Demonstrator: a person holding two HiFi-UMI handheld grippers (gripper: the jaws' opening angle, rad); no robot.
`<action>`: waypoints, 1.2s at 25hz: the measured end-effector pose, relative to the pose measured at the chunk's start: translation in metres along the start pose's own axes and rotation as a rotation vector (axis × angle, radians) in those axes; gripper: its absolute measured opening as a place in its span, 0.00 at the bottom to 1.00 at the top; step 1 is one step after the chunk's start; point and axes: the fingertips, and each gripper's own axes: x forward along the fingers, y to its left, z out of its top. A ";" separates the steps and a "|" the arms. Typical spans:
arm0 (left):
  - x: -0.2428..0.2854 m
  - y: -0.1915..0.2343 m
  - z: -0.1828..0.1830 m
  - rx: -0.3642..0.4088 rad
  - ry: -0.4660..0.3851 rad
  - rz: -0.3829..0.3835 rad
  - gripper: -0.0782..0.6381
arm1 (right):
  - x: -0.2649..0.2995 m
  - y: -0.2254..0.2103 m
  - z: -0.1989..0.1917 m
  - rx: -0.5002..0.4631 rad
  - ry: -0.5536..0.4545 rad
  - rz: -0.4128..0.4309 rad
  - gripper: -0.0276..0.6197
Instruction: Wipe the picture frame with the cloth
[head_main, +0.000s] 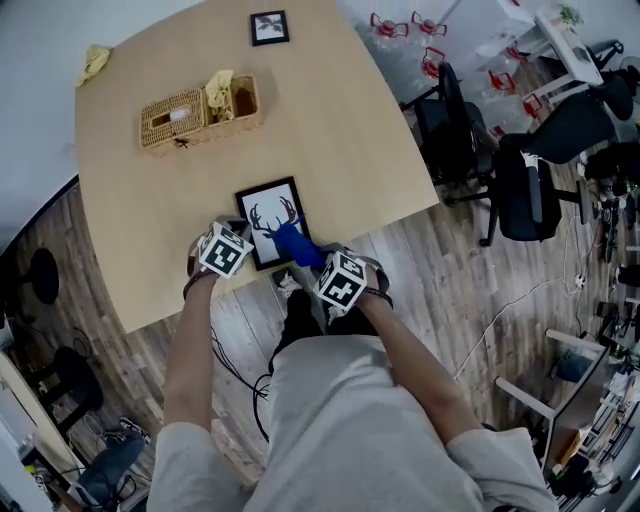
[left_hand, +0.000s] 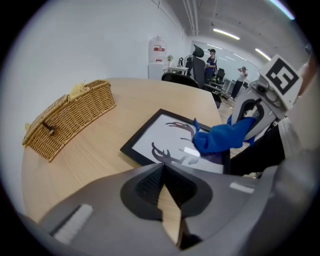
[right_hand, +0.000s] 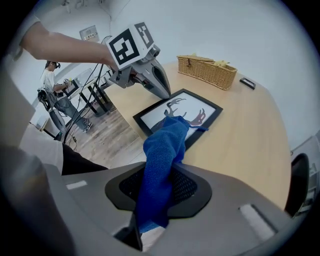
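Two grippers are in my hands, both at the near edge of the table (head_main: 340, 140). My right gripper (right_hand: 157, 186) has its jaws pinched on the blue cloth (right_hand: 162, 155). The cloth runs out from between the pads, and its free end lies on the glass of the picture frame (head_main: 262, 212), toward the frame's lower right part. My left gripper (left_hand: 161, 169) has its jaws pressed together with nothing between them. Its tip stands at the frame's left edge; I cannot confirm contact with the frame.

The picture frame is black and holds a deer-antler print. It lies flat on the table, close to the edge nearest me and between my two grippers.

Further up the table is a wicker basket (head_main: 200, 110), well apart from the frame. A smaller frame (head_main: 269, 27) lies near the far edge.
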 end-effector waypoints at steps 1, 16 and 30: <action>0.000 0.000 0.000 0.003 0.001 0.012 0.18 | -0.005 0.001 -0.006 0.011 0.000 0.005 0.19; -0.070 -0.071 -0.006 -0.219 -0.123 0.189 0.18 | -0.047 0.011 -0.060 0.080 -0.073 -0.002 0.19; -0.127 -0.156 -0.014 -0.336 -0.258 0.352 0.18 | -0.077 0.030 -0.075 0.126 -0.255 -0.037 0.19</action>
